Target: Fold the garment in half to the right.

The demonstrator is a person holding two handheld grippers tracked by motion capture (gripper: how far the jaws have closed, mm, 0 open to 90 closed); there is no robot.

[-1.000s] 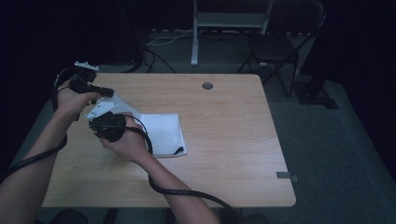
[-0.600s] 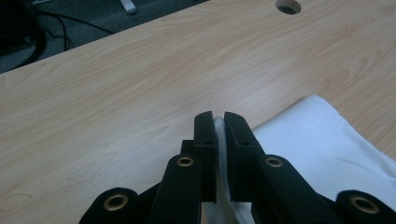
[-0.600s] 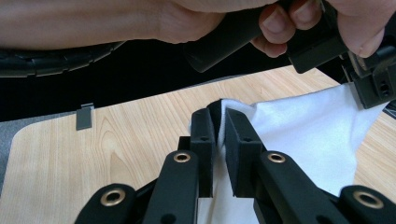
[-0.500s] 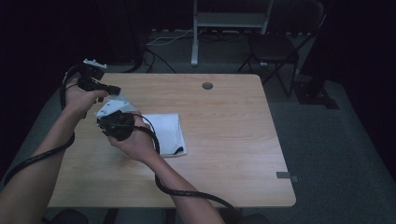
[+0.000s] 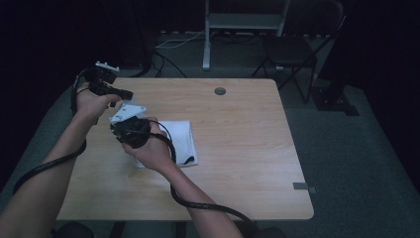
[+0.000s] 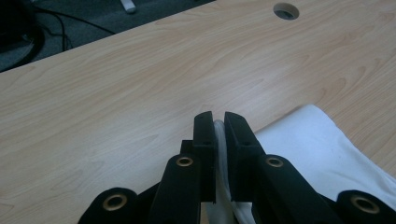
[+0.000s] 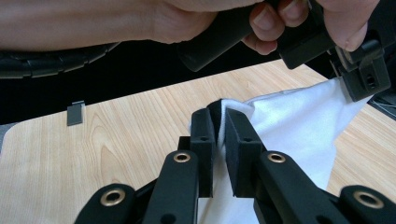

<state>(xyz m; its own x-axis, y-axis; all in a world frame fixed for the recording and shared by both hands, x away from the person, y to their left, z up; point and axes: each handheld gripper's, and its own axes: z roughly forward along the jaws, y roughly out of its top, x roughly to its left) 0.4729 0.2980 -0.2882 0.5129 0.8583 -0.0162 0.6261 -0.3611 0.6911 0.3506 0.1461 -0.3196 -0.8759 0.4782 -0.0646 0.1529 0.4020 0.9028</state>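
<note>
A white cloth lies folded on the wooden table, left of its middle. My left gripper is raised over the table's left rear and is shut on one edge of the cloth, a thin fold of it showing between the jaws. My right gripper is just in front of it, also lifted, and is shut on another edge of the cloth. In the right gripper view the left gripper pinches the cloth's far corner, so the fabric stretches between the two.
A round cable hole sits near the table's back edge. A small grey tab lies at the front right corner. Beyond the table stand a dark chair and a metal stand, with cables on the floor.
Both grippers have risen and drifted slightly back and right, lifting the cloth's left edge off the table. Both stay shut on it.
</note>
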